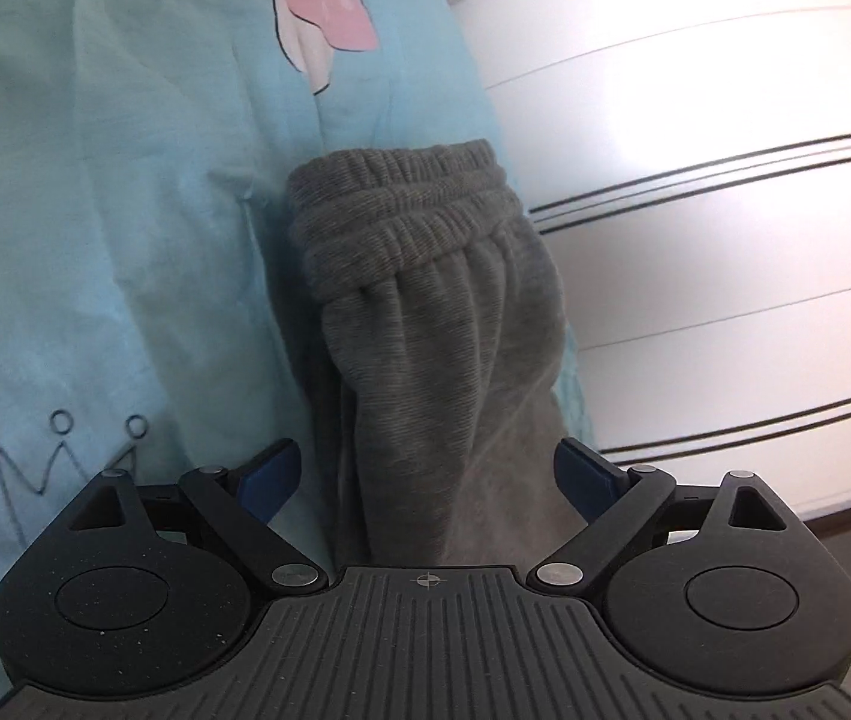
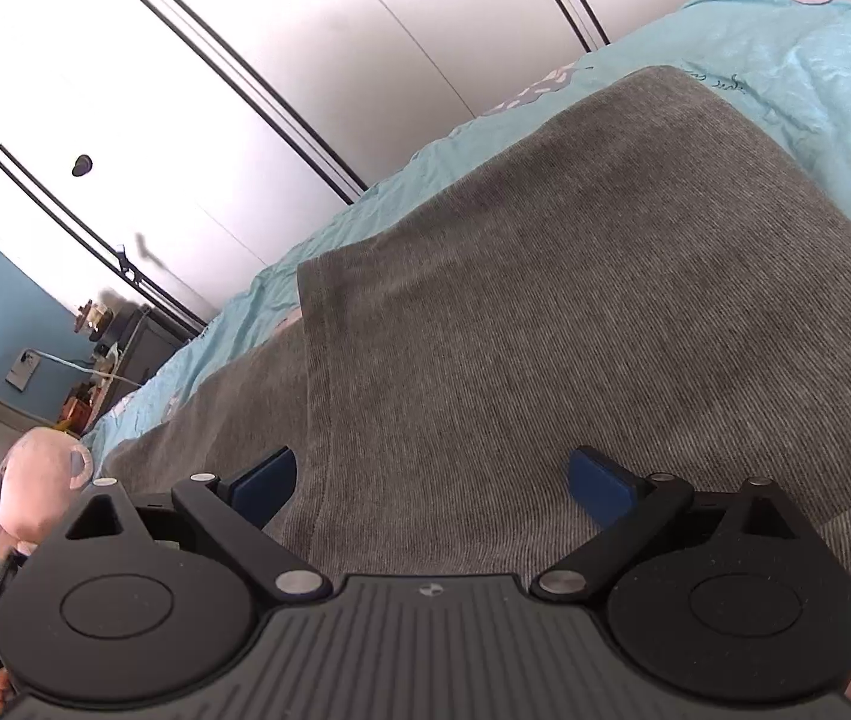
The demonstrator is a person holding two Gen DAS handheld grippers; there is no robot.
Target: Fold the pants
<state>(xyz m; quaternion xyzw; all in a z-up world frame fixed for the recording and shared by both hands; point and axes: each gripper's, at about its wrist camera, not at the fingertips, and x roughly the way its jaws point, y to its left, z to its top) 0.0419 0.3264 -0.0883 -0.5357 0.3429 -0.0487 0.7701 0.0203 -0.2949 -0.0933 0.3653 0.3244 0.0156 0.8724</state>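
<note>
1. Grey pants (image 1: 425, 312) lie on a bed with a turquoise sheet (image 1: 101, 252), along the edge nearest a white wardrobe (image 1: 695, 192)
2. Left wrist view: left gripper (image 1: 425, 480) spread wide, blue pads on either side of the cloth, neither pressing; nothing held. Pants run away from it toward 12 o'clock, elastic waistband (image 1: 401, 204) bunched in stacked layers at the far end. Long axis lines up with the gripper's pointing line
3. Right wrist view: right gripper (image 2: 431, 489) also fully spread, empty. Folded grey panel fills the frame from 12 to 3 o'clock; a straight folded edge (image 2: 311, 372) drops from about 11 o'clock to just inside the left pad
4. Judgement: both hands sit close over the cloth; the right has the cleaner line to that folded edge, the left to the waistband end
5. Room: open sheet at 9 o'clock of the left gripper. Bed edge close at 3 o'clock, little margin. Soft toy (image 2: 35, 480) at 8 o'clock of the right gripper, clear of the pants
</note>
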